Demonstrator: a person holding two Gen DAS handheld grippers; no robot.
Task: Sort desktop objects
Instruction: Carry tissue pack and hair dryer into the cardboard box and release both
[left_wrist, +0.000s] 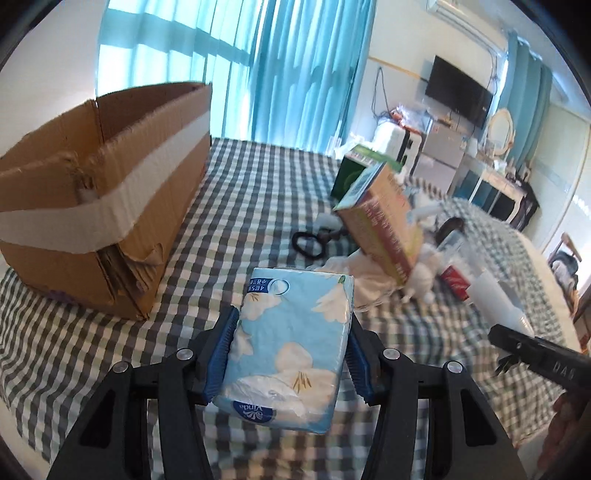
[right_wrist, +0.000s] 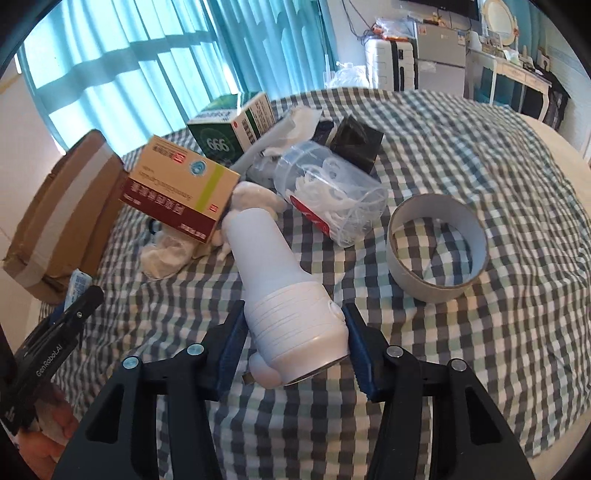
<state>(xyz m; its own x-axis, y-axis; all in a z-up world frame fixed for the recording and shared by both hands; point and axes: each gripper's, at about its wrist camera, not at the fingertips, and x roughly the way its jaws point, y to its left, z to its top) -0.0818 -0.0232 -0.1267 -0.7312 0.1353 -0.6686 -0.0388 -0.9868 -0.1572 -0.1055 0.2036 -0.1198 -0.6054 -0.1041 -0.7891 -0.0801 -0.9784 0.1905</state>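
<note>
My left gripper (left_wrist: 290, 350) is shut on a light blue tissue pack (left_wrist: 288, 347) and holds it above the checked cloth, to the right of an open cardboard box (left_wrist: 107, 206). My right gripper (right_wrist: 293, 350) is shut on a white flashlight-like device (right_wrist: 284, 295), whose narrow end points at the pile. The pile holds a tan and maroon medicine box (right_wrist: 181, 188), a green 999 box (right_wrist: 221, 136), a clear jar of white floss picks (right_wrist: 332, 195) and a tape ring (right_wrist: 437, 247). The cardboard box (right_wrist: 62, 218) lies at the left in the right wrist view.
The table has a checked cloth (left_wrist: 258, 184). Crumpled white tissue (right_wrist: 166, 254), a black item (right_wrist: 354, 140) and a black ring-shaped object (left_wrist: 310, 243) lie in the pile. Curtains, a suitcase and furniture stand behind.
</note>
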